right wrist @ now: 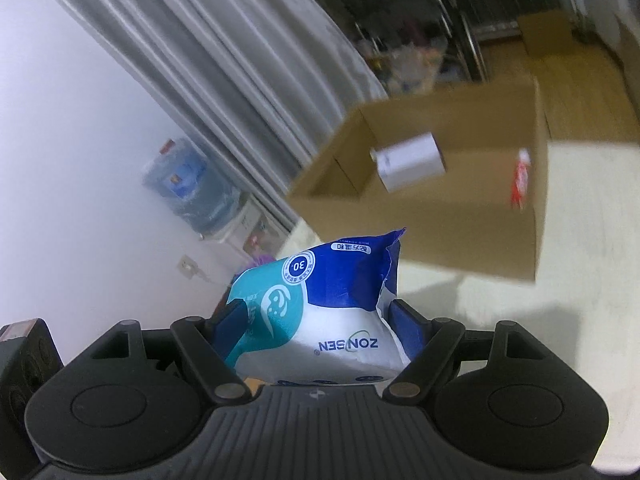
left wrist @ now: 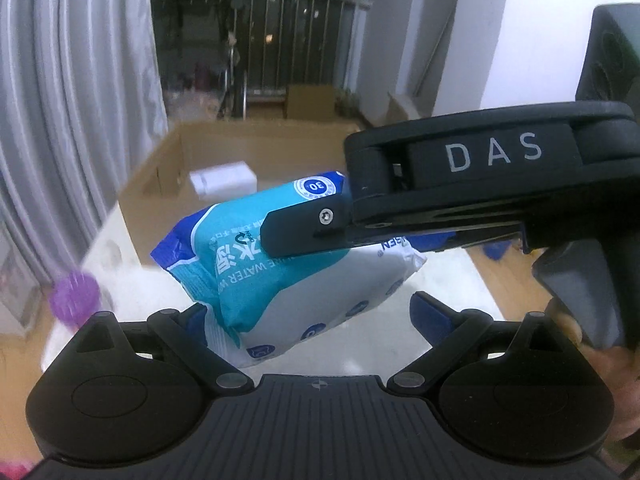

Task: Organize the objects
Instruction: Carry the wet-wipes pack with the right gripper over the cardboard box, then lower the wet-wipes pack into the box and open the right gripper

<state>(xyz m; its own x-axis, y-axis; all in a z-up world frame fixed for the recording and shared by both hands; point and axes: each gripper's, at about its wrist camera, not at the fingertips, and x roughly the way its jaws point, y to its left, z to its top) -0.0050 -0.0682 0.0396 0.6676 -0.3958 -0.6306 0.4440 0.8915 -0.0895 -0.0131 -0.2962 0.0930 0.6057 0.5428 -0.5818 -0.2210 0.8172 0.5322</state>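
Wet-wipe pack (right wrist: 320,320) pinched between right gripper (right wrist: 316,320) pads, lifted above white table (right wrist: 580,280). Left gripper (left wrist: 316,316) spread open beside its lower end, not clamping. Cardboard box (right wrist: 460,216) ahead, open-topped, beyond pack's long axis.

Both views mounted low behind gripper fingers, angled down over a pale table (left wrist: 452,280). Close on 1 wipes pack (left wrist: 280,264) (right wrist: 340,320), shared from 2 sides. Open cardboard box (left wrist: 168,168) (right wrist: 460,208) farther ahead, shared too.
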